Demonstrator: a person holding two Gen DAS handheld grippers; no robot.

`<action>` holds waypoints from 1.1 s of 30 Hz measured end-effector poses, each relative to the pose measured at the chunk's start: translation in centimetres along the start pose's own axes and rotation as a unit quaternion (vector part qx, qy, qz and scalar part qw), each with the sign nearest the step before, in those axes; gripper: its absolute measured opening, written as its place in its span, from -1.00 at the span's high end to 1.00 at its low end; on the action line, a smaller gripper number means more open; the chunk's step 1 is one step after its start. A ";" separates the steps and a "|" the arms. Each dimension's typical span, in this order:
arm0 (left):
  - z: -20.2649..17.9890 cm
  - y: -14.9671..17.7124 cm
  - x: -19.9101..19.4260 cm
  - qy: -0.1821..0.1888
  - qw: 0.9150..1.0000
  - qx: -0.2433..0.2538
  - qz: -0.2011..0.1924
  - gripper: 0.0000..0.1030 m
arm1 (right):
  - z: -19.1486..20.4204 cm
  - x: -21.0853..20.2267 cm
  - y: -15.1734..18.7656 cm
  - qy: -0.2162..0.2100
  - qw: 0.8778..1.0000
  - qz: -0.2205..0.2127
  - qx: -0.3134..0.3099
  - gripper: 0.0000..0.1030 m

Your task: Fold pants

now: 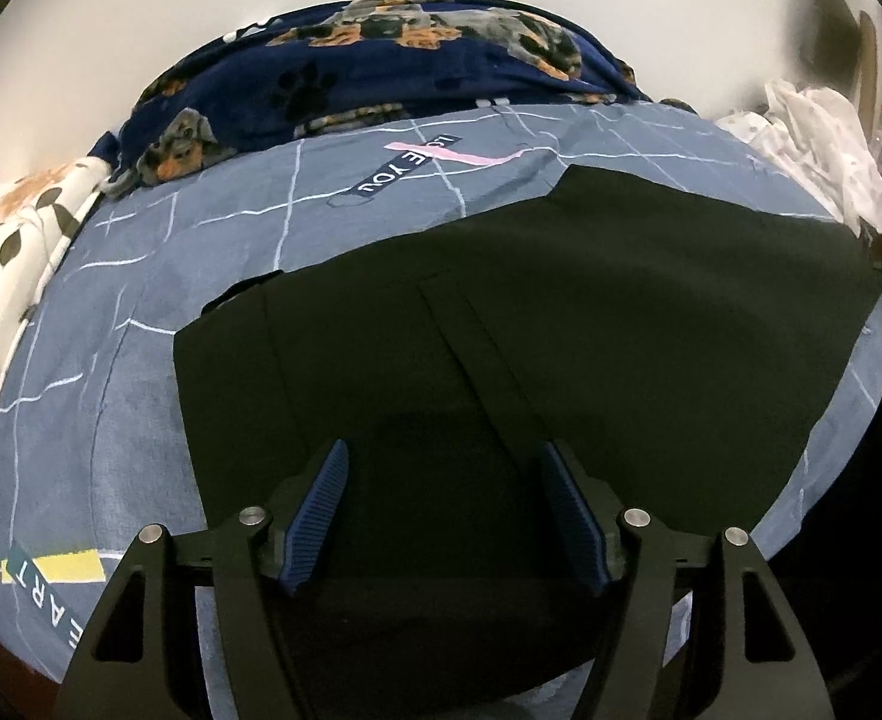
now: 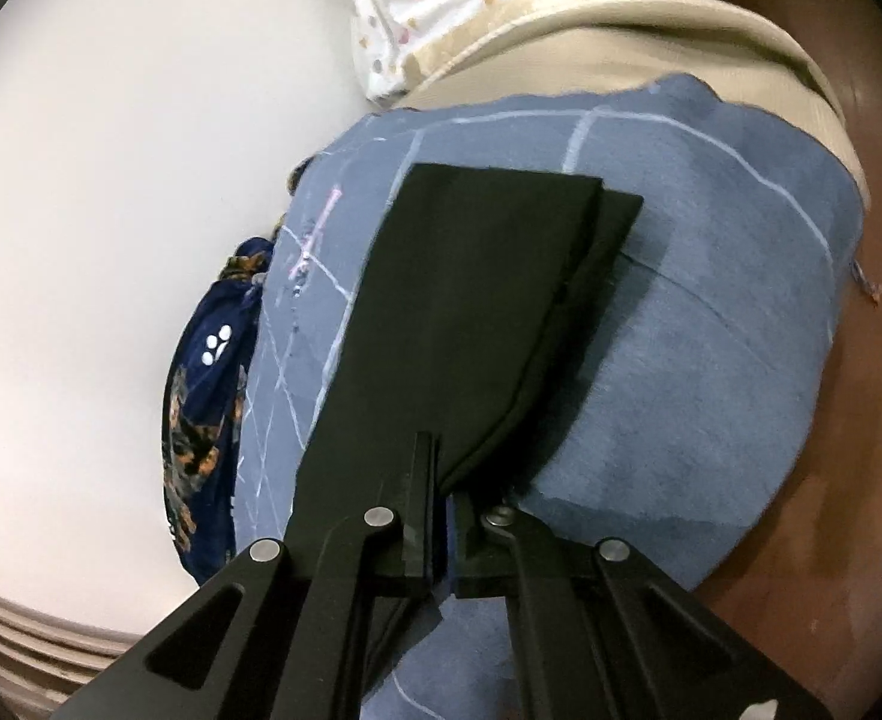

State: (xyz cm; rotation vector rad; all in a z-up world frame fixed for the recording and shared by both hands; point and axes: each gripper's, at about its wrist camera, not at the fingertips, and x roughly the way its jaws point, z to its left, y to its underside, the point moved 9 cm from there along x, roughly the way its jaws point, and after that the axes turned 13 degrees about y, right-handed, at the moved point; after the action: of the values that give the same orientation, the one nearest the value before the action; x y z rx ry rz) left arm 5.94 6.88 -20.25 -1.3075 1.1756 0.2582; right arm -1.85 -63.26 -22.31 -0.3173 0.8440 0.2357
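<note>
The left gripper [image 1: 444, 516] has matte black linkage arms with triangular cut-outs, round silver pivot pins, and ribbed blue pads [image 1: 321, 516] on its fingers. The right gripper [image 2: 444, 516] is built alike, a sliver of blue showing between its black fingers.

Pants [image 2: 453, 312] edge hidden inside right claw [image 2: 444, 480].

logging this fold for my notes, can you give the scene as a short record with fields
garment: black pants, lying flat
surface: blue grid-pattern sheet on a bed
left gripper: open above the pants, nothing between its fingers
right gripper: shut on the pants edge
bedding nearby: navy dog-print blanket at the far side
fold state: legs stacked, ends slightly offset
</note>
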 end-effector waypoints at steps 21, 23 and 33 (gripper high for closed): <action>0.1 0.1 0.0 0.003 1.000 0.003 0.000 -0.45 | -6.1 -4.1 -3.3 -0.029 0.993 -0.045 0.106 0.74; 0.2 0.1 0.0 0.003 1.000 0.002 0.001 -0.45 | -6.6 -4.6 -4.0 -0.040 0.991 -0.051 0.121 0.74; -0.1 -0.8 -0.2 0.003 1.000 -0.015 0.007 -0.45 | -5.7 -2.8 -4.9 -0.046 0.992 -0.024 0.118 0.48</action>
State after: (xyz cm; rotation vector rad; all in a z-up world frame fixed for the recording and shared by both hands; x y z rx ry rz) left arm 6.38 6.58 -19.59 -1.3277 1.1904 0.2830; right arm -5.95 -70.07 -22.84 -0.1047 0.7623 0.1033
